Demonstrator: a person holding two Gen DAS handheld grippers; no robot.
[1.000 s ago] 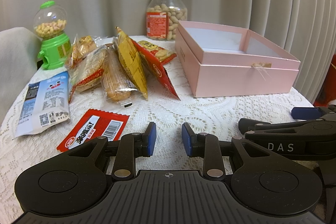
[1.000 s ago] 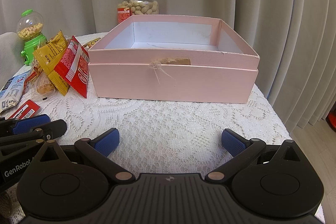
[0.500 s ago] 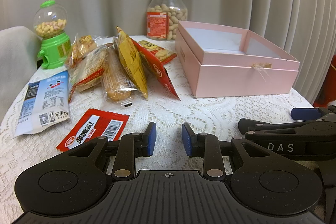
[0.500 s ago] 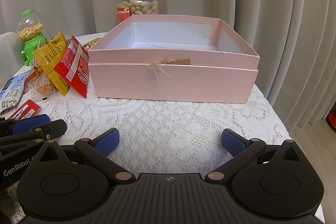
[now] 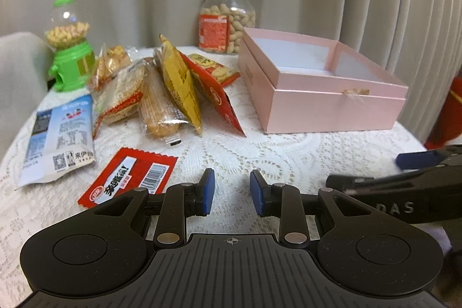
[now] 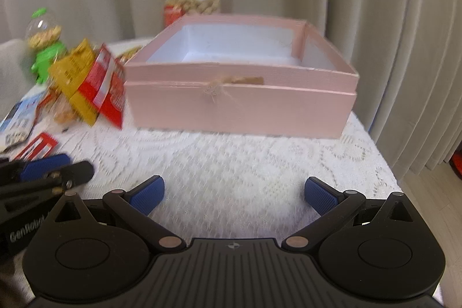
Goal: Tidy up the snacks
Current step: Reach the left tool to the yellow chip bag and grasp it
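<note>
Nearest us: left gripper [image 5: 232,189] low over lace tabletop [image 5: 288,152], jaws parted by narrow gap, holding nothing. Right gripper [image 6: 233,190] beside it, jaws spread wide, also holding nothing. Just ahead-left we see red packet [image 5: 127,181] flat on tabletop, blue-white packet [image 5: 59,137] beside it. Farther: snack pile [image 5: 161,91] leaning together, pink box [image 6: 239,94] to its right, lid off. Farthest: peanut jar [image 5: 228,19], green dispenser [image 5: 69,45].

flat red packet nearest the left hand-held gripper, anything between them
Nothing visible. The flat red packet lies alone on the lace tablecloth, just ahead and left of the left hand-held gripper, with only bare cloth between. The jaws are open and empty.
</note>
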